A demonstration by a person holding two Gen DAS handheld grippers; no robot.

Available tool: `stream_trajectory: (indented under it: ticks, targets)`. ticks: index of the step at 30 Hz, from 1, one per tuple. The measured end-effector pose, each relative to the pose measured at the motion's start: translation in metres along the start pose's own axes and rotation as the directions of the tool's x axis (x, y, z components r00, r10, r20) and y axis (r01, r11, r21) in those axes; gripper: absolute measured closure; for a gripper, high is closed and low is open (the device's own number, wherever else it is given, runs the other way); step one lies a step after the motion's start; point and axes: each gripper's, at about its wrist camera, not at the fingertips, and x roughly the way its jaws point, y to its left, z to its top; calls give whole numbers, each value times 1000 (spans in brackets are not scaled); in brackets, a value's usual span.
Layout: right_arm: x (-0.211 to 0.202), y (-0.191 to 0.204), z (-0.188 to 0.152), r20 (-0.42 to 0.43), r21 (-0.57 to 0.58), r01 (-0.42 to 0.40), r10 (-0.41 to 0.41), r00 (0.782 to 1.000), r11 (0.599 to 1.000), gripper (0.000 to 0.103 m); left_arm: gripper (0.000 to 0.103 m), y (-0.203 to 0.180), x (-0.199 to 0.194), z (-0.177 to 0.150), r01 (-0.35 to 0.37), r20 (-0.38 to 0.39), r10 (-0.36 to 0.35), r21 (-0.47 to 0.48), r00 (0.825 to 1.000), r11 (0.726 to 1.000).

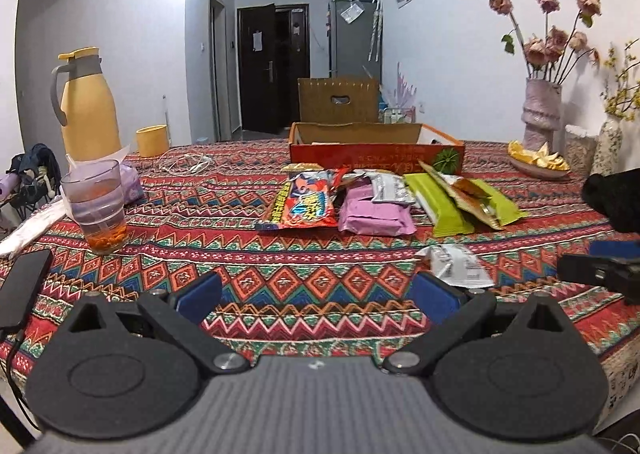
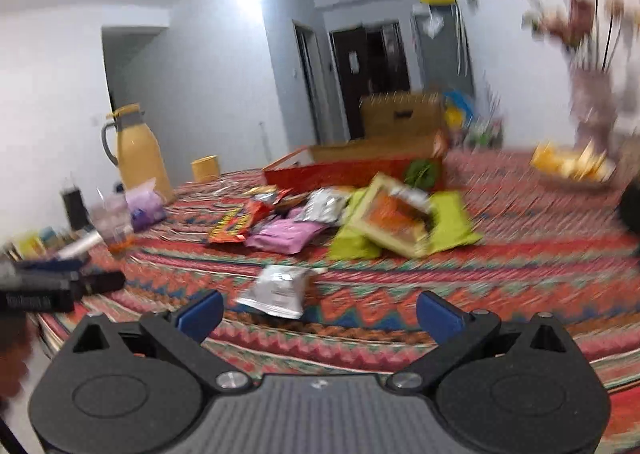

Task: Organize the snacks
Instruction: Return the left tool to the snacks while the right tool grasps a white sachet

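Right now your left gripper (image 1: 316, 296) and right gripper (image 2: 318, 312) both hover with fingers spread wide, holding nothing. Just beyond the right gripper lies a silver packet (image 2: 276, 290); the snack pile (image 1: 376, 198) sits farther off, directly before the orange cardboard tray (image 1: 376, 154) on the surface (image 1: 240, 254).

On the patterned tablecloth (image 1: 248, 254), a yellow thermos jug (image 1: 86, 106) stands at the far left, with 1 yellow cup (image 1: 152, 140) beside it. Nearer, a clear tumbler (image 1: 98, 206) holds orange liquid (berries at the bottom). A phone (image 1: 24, 286) lies near the left edge. 2 vases (image 1: 542, 110) of flowers stand far right.
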Motion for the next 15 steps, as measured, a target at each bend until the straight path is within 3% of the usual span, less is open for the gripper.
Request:
stream_trajectory:
  ticks: [2, 6, 8, 10, 12, 14, 15]
  targets:
    - [26, 5, 3, -41, 27, -15, 16, 999, 1000, 5, 0, 3, 7, 1, -21, -10, 21, 6, 1000, 1000]
    - [70, 25, 11, -85, -29, -40, 38, 996, 999, 18, 0, 14, 22, 4, -76, -40, 76, -3, 996, 997]
    - [89, 30, 16, -96, -51, -28, 23, 995, 998, 18, 0, 19, 29, 6, -87, -44, 87, -15, 995, 996]
    - [108, 35, 20, -126, -83, 8, -18, 992, 997, 29, 0, 24, 39, 8, -90, -55, 89, -23, 995, 996]
    - [121, 39, 21, -140, -134, 41, -60, 988, 990, 54, 0, 25, 50, 11, -90, -64, 89, -13, 994, 996]
    - [127, 38, 18, -155, -170, 50, -77, 985, 984, 55, 0, 21, 62, 16, -79, -68, 79, 5, 994, 997]
    - [127, 35, 17, -166, -170, 33, -61, 984, 985, 63, 0, 18, 69, 19, -63, -69, 63, 13, 996, 998]
